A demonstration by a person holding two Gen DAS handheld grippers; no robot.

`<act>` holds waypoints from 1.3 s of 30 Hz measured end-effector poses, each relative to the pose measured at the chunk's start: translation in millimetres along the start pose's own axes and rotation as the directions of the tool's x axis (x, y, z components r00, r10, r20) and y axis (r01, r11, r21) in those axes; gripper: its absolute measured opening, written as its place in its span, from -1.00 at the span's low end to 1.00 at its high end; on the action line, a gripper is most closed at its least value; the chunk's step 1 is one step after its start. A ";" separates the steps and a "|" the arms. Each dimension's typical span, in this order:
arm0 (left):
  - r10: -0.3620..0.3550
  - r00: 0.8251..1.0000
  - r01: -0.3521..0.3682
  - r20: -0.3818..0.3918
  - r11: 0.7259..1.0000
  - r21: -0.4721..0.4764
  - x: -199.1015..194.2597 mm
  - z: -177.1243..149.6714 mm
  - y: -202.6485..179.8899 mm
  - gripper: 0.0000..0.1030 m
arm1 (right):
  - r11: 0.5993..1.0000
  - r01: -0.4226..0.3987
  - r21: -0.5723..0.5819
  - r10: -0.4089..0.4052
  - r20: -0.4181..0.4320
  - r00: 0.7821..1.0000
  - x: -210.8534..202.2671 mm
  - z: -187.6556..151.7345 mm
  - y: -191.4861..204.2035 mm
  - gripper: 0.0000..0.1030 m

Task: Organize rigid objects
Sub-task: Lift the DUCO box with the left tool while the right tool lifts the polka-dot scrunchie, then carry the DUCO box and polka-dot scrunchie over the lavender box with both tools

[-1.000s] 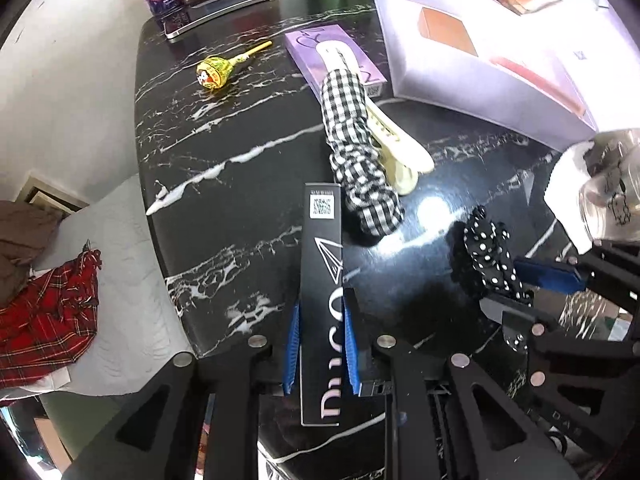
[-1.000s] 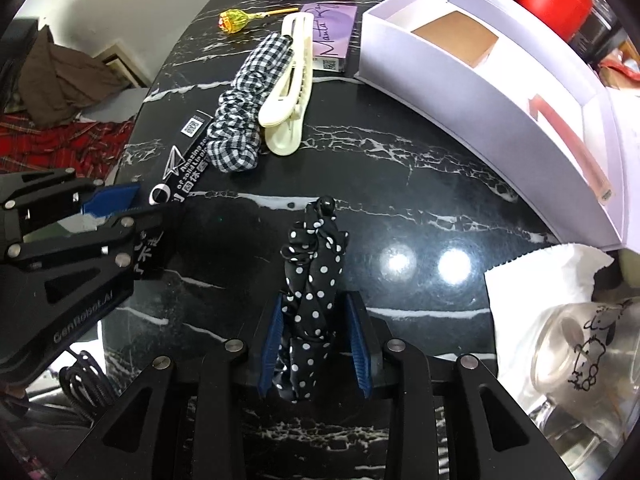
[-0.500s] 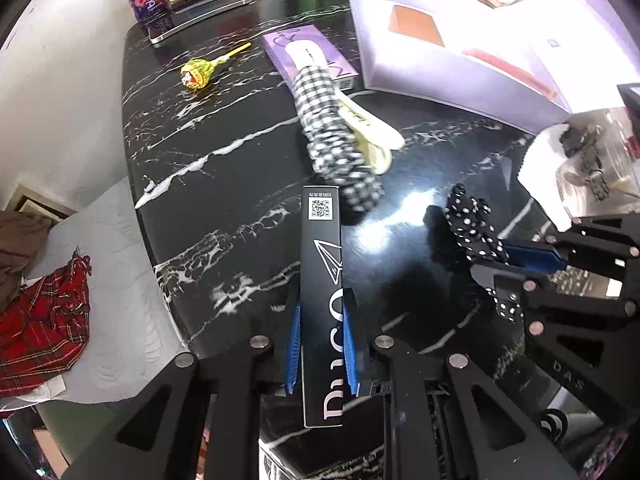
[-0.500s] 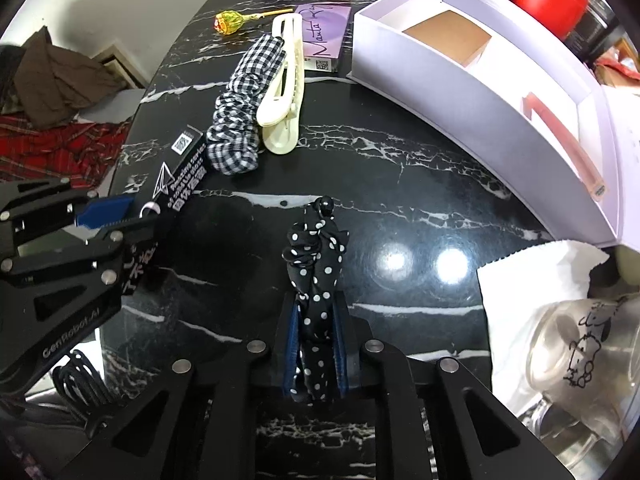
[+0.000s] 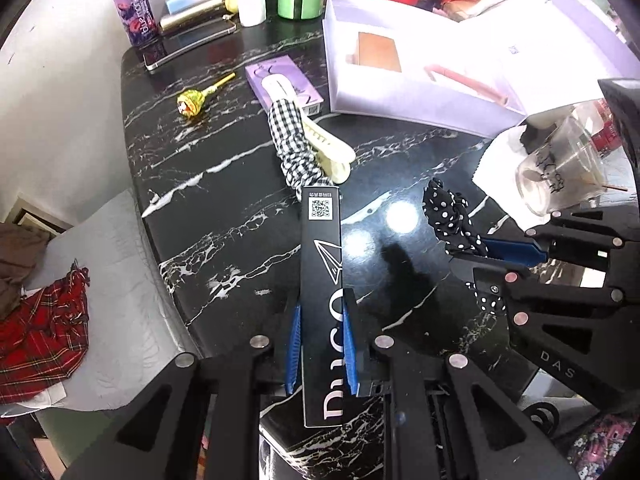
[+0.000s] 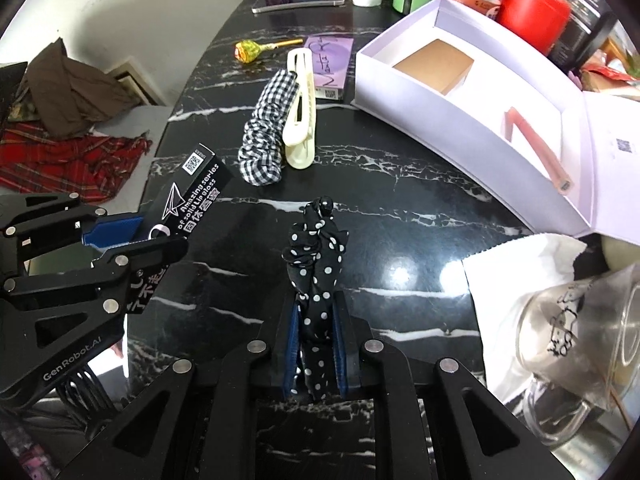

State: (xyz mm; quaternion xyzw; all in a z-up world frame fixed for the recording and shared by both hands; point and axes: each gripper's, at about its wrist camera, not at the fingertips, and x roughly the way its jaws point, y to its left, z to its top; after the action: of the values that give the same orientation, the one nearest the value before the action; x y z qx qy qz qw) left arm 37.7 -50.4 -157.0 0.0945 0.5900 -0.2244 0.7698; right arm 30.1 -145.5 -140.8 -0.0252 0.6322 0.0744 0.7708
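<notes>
My left gripper [image 5: 320, 324] is shut on a long black box [image 5: 322, 264], held above the black marble table [image 5: 224, 208]; the box also shows in the right wrist view [image 6: 188, 200]. My right gripper [image 6: 316, 344] is shut on a black polka-dot scrunchie [image 6: 316, 256], lifted off the table; it also shows in the left wrist view [image 5: 452, 216]. A checkered scrunchie [image 6: 264, 136] and a cream hair clip [image 6: 300, 108] lie side by side mid-table. An open white box [image 6: 452, 100] stands at the right.
A lollipop [image 6: 250, 49], a purple flat box [image 6: 332, 60], a phone [image 6: 300, 2], bottles and jars [image 6: 532, 8] stand at the far edge. A glass mug [image 6: 576, 340] on white paper [image 6: 516, 264] sits at the right. Clothes [image 6: 68, 152] lie beyond the table's left edge.
Both grippers have risen from the table with their objects. The right jaws closed tighter on the polka-dot scrunchie and lifted it.
</notes>
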 end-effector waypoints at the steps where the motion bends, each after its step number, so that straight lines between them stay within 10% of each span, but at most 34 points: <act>1: -0.004 1.000 0.004 0.006 1.000 0.002 -3.6 0.5 -1.2 -0.65 | 1.000 -0.001 0.004 0.001 0.006 1.000 -3.2 -1.8 -1.5 -0.70; 39: -0.056 0.997 0.049 0.057 0.993 0.108 -28.7 37.4 -62.3 -0.65 | 0.988 0.036 0.150 -0.046 0.061 0.997 -52.9 -38.2 -41.0 -0.70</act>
State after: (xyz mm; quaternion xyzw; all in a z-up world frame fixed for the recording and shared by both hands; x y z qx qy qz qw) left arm 35.8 -113.9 -111.6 0.1131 0.5563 -0.2783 0.7747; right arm -11.0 -195.5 -98.9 0.0215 0.6103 0.0120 0.7918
